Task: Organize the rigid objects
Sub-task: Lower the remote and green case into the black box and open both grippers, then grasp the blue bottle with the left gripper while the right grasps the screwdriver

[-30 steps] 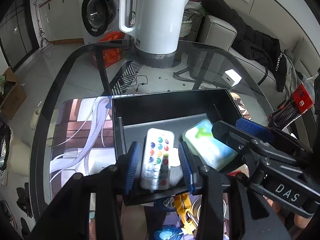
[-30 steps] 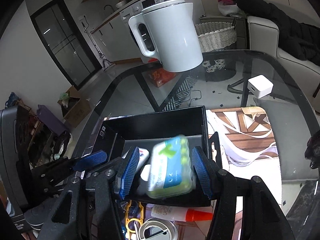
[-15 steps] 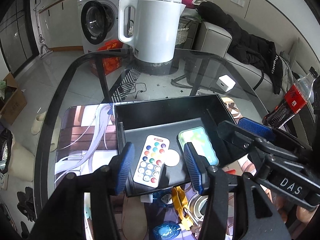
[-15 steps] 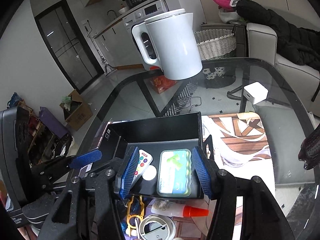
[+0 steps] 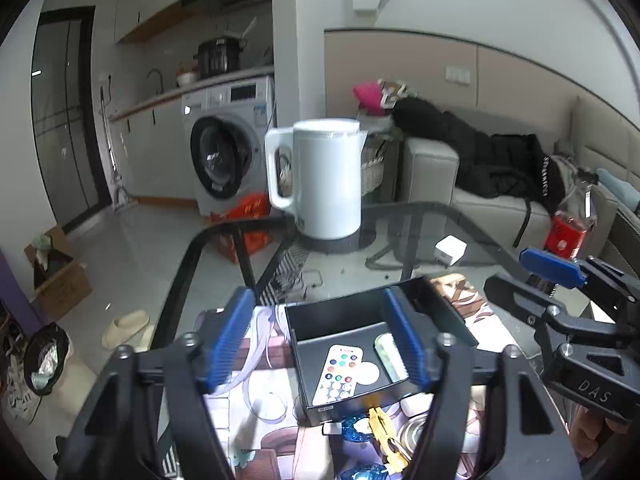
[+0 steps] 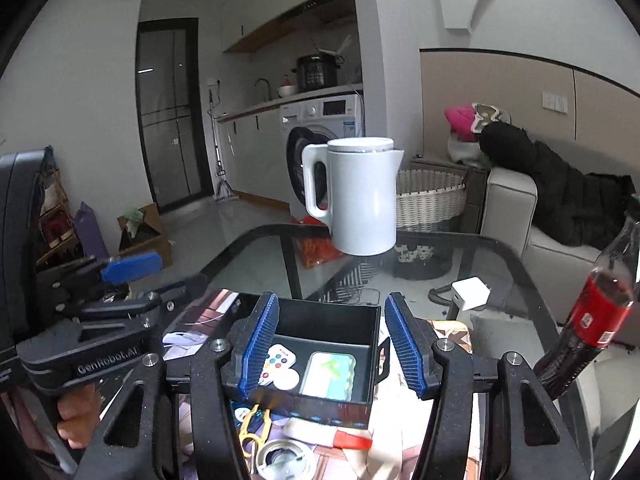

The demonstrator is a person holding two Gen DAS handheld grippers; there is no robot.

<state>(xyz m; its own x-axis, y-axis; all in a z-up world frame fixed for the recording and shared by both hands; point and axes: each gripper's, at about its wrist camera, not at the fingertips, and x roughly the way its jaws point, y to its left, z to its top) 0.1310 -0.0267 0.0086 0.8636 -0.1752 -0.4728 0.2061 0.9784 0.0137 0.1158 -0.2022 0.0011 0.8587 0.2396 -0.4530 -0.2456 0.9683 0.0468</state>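
A black open box point(image 5: 440, 312) point(image 6: 370, 320) stands on the printed mat on a glass table. Inside lie a white remote with coloured buttons point(image 5: 337, 374) point(image 6: 276, 362), a white round disc point(image 5: 369, 373) point(image 6: 289, 378) and a green and white soap case point(image 5: 387, 354) point(image 6: 330, 372). My left gripper point(image 5: 320, 344) is open and empty, raised above and in front of the box. My right gripper point(image 6: 330, 350) is open and empty, also raised over the box's near side.
A white kettle point(image 5: 320, 184) point(image 6: 360, 196) stands at the table's far edge. A white charger cube point(image 6: 470, 294) and a cola bottle point(image 6: 592, 320) are at the right. Yellow clips point(image 6: 252, 424), a tube with a red cap point(image 6: 332, 436) and a round tin point(image 6: 280, 460) lie before the box.
Both grippers let go of the remote and the soap case, which now lie in the box. Both grippers opened wider, lifted and drew back, tilting up toward the room.
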